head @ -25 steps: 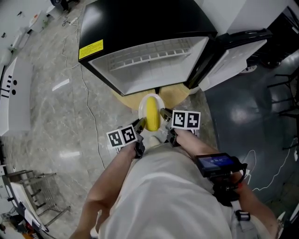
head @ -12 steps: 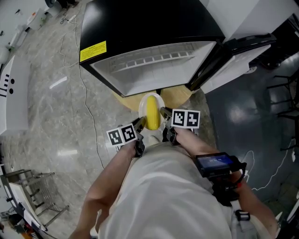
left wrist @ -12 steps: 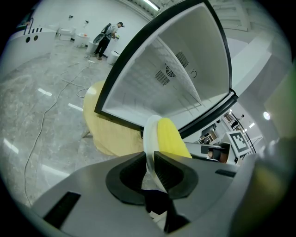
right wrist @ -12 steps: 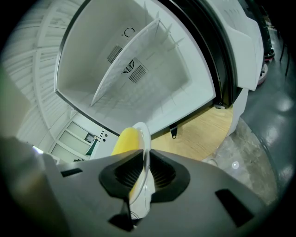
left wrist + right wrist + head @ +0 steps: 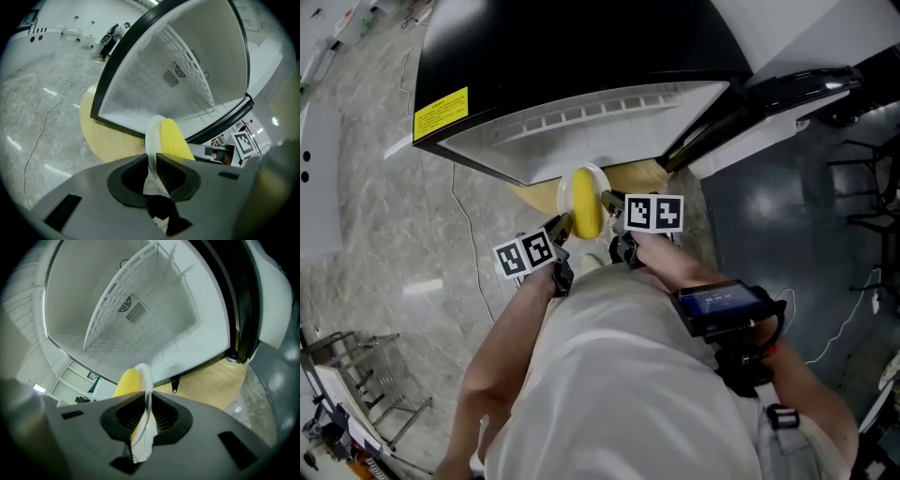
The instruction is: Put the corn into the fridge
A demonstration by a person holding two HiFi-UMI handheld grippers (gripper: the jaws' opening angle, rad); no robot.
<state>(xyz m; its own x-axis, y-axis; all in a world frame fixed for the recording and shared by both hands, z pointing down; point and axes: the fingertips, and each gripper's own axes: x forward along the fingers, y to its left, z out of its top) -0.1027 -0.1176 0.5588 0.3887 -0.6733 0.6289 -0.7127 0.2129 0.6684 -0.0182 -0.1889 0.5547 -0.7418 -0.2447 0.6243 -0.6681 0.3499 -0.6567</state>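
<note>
A yellow corn cob [image 5: 585, 202] lies on a small white plate [image 5: 569, 187], held in the air just in front of the open black fridge [image 5: 572, 56]. My left gripper [image 5: 563, 225] is shut on the plate's left rim [image 5: 152, 140], with the corn [image 5: 174, 140] right behind it. My right gripper [image 5: 608, 202] is shut on the plate's right rim [image 5: 146, 385], the corn [image 5: 127, 382] showing past it. The fridge's white inside with a wire shelf [image 5: 122, 305] fills both gripper views.
The fridge door [image 5: 787, 103] stands open to the right. A round wooden board [image 5: 642, 178] lies on the floor under the fridge front. A cable [image 5: 469, 234] runs along the marble floor on the left. A metal rack [image 5: 356, 375] stands at lower left.
Both grippers with the plate and corn have moved up and forward, closer to the open fridge. The view has shifted toward the fridge.
</note>
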